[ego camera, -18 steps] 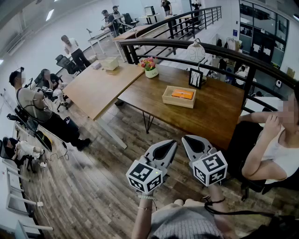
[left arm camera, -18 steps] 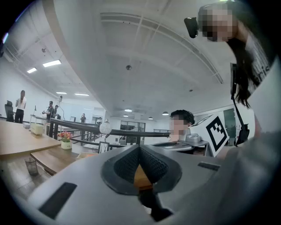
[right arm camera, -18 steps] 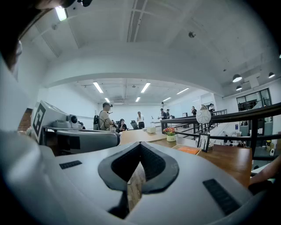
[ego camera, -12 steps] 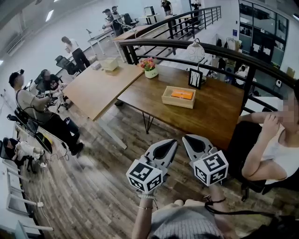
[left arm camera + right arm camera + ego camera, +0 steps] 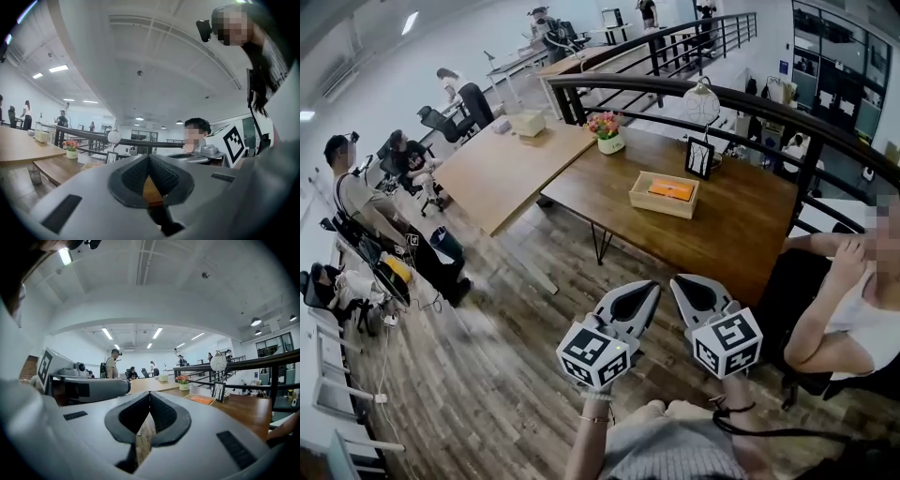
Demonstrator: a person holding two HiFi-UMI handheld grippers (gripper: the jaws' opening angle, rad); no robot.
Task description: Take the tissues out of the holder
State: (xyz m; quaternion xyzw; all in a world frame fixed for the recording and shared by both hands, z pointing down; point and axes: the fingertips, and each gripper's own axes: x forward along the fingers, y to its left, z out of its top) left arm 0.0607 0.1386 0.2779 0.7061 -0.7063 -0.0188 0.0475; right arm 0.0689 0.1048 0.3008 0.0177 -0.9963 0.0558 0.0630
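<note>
Nothing is begun: left gripper (image 5: 649, 287) and right gripper (image 5: 678, 282) sit clenched and empty, tissues (image 5: 668, 188) untouched in the holder (image 5: 654, 206) well ahead.

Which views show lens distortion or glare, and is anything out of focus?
Head view: fisheye bends the black railing into an arc; evenly lit. Left gripper view: black corners; the left gripper looks sharp. Right gripper view: ceiling lights glare mildly, corners dark.
</note>
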